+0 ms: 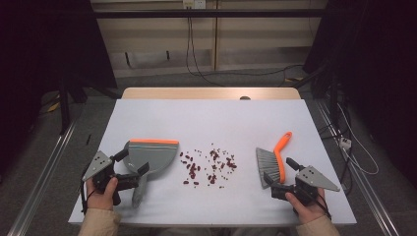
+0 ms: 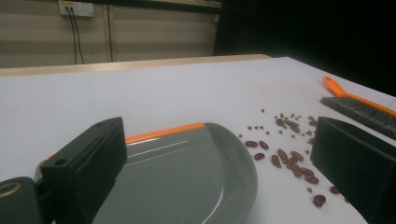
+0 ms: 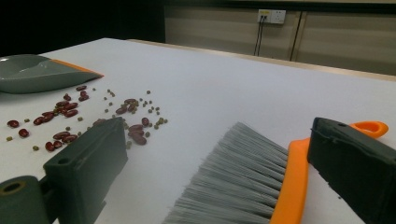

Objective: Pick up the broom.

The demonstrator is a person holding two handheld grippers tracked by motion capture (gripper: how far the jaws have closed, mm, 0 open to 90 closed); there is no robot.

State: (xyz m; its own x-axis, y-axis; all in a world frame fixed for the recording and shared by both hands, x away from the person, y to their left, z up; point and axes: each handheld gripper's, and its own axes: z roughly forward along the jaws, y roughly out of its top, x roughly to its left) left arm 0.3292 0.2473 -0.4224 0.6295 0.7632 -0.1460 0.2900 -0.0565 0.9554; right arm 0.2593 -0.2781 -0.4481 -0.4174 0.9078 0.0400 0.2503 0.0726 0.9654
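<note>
A grey dustpan [image 1: 152,153] with an orange front lip lies at the left of the white table [image 1: 211,115], its handle pointing toward the near edge. My left gripper [image 1: 132,163] stands open, its jaws wide on either side of the dustpan [image 2: 187,172] and not pressing on it. Red beans [image 1: 209,167] and small green ones are scattered in the middle. At the right lies a brush [image 1: 269,164] with grey bristles and an orange handle. My right gripper [image 1: 280,171] is open too, with the brush [image 3: 243,182] between its spread jaws.
The scattered beans [image 2: 289,161] lie between dustpan and brush, close to the dustpan's right side. A wooden strip [image 1: 211,93] runs along the table's far edge. Cables hang down the back wall and lie on the floor at the right.
</note>
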